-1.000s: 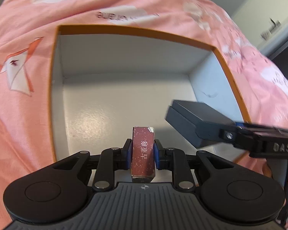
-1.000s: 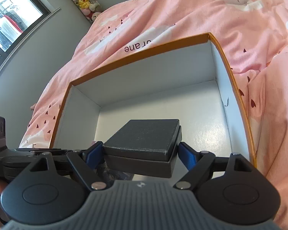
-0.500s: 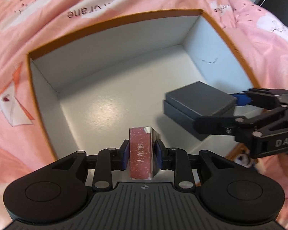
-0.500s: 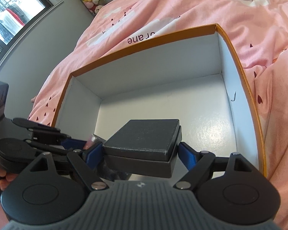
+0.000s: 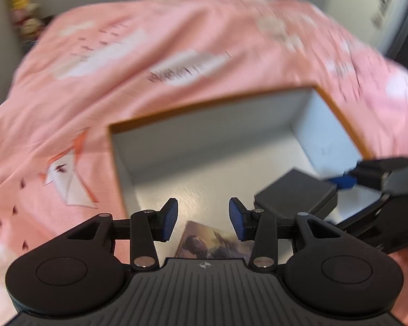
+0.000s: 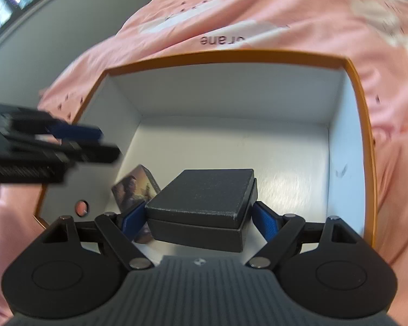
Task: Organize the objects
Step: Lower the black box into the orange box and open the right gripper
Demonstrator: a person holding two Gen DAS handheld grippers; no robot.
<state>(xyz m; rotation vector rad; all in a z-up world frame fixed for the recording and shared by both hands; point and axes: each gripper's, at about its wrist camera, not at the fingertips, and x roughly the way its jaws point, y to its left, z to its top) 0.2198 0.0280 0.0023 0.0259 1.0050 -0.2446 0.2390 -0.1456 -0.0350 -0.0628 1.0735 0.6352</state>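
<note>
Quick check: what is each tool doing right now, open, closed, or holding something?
Left tool: opening, nothing between its pads; small picture box lies below.
Right tool: closed on the dark grey box.

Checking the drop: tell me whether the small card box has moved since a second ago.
Yes. The card box has left the left gripper, whose jaws are opening, and lies tilted on the carton floor.

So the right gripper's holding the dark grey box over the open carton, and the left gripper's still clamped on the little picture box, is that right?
Not quite. The left gripper is not clamped on the small picture box: its jaws are opening with nothing between them, and that box lies inside the orange-rimmed carton, as both wrist views show. The right gripper does hold the dark grey box over the carton.
</note>
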